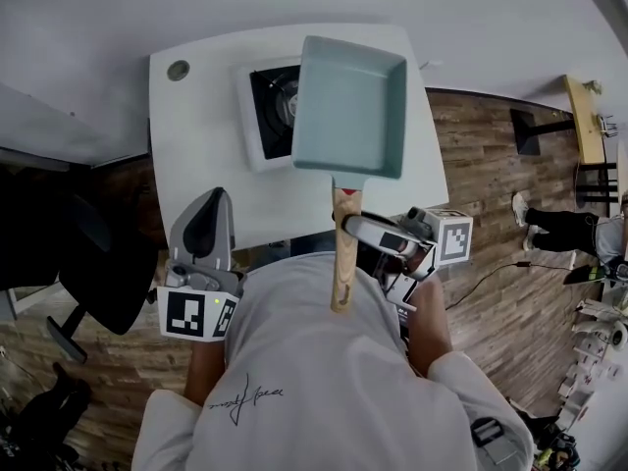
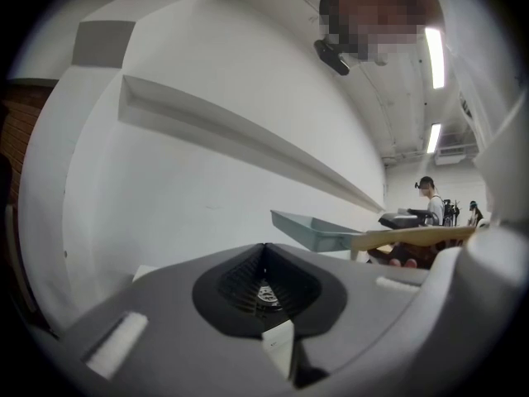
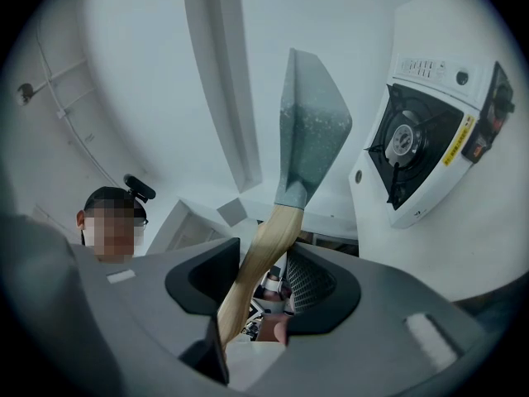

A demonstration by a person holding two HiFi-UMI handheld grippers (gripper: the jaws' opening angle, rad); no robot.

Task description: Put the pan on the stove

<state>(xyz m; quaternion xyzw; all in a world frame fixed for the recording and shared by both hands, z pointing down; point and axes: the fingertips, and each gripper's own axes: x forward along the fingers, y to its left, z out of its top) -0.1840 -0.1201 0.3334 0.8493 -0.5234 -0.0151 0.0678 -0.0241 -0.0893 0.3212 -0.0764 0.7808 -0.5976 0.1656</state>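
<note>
Teal pan (image 1: 351,101) was upper centre of head view, held in air, overlapping right part of stove (image 1: 265,116) on white table (image 1: 196,155). R gripper (image 1: 351,226) was clamped on pan's wooden handle (image 1: 340,268). L gripper (image 1: 206,209), lower left, was clenched, nothing betw. jaws.

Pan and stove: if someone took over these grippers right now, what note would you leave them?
Left gripper: shut, empty, by the near edge of the table.
Right gripper: shut on the pan's wooden handle.
Pan: held in the air, roughly level, partly over the stove in the head view. The right gripper view shows the burner uncovered, so the pan is not set down.
Done: pan picked up and brought over the stove.
Left: lower it onto the burner, then open the right gripper.
</note>
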